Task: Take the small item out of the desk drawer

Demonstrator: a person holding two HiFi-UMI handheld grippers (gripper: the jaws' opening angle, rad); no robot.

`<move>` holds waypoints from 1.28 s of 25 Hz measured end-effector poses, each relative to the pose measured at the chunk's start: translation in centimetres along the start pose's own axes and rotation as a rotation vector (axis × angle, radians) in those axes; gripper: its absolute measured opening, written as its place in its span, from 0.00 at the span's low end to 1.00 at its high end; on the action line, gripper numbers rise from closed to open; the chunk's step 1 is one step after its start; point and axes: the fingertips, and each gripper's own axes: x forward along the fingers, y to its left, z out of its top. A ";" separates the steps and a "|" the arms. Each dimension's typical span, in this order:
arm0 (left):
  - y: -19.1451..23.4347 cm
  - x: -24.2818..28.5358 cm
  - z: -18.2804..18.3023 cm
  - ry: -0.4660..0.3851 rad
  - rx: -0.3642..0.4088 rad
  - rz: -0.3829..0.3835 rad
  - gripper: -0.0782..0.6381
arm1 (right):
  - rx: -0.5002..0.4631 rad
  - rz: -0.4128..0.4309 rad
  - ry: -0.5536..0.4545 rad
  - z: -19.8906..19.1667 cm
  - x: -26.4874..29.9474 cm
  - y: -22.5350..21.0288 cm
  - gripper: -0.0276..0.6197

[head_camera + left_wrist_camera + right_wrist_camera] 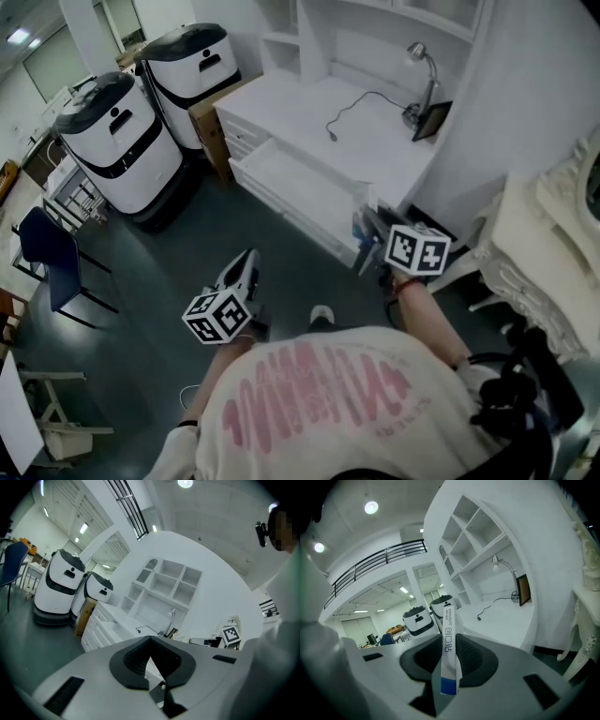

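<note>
The white desk (pixel 309 103) has its drawer (pixel 298 185) pulled open; I see nothing lying on the drawer's bare white bottom. My right gripper (pixel 368 231) hovers by the drawer's near right corner, below its marker cube. It is shut on a slim white box with a blue end (pixel 448 651), which stands upright between the pads of the right gripper (pixel 449 638). In the head view the slim box (pixel 360 228) shows only as a bluish bit. My left gripper (pixel 247 262) hangs over the floor in front of the drawer, shut and empty; its jaws meet in the left gripper (pixel 151 642) view.
Two white and black machines (pixel 120 141) (pixel 189 62) stand on the dark floor left of the desk, with a cardboard box (pixel 208 120) beside them. A blue chair (pixel 45 248) is at far left. A lamp (pixel 424 67), cable (pixel 352 105) and small dark frame (pixel 433 120) are on the desk. Ornate white furniture (pixel 544 253) stands at right.
</note>
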 end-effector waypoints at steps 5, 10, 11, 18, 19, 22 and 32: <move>-1.2 -1.7 -0.6 -0.005 -0.012 -0.007 0.15 | 0.017 0.038 -0.068 0.6 -3.4 1.7 0.20; -2.9 -2.6 -1.1 -0.016 -0.011 -0.030 0.15 | 0.003 0.077 -0.113 1.0 -5.7 2.9 0.20; -3.3 -2.6 -1.1 -0.017 -0.009 -0.034 0.15 | -0.001 0.083 -0.116 1.1 -5.9 3.0 0.20; -5.7 -2.9 -1.2 -0.039 0.009 -0.045 0.15 | -0.022 0.120 -0.129 1.5 -7.9 3.2 0.21; -6.0 -2.9 -1.2 -0.043 0.011 -0.045 0.15 | -0.025 0.124 -0.129 1.6 -8.1 3.1 0.21; -7.0 -2.9 -1.3 -0.063 0.012 -0.035 0.15 | -0.037 0.134 -0.126 1.7 -8.8 2.4 0.21; -12.9 -3.7 -4.7 -0.070 -0.004 -0.025 0.15 | -0.041 0.158 -0.100 0.7 -13.7 -0.3 0.21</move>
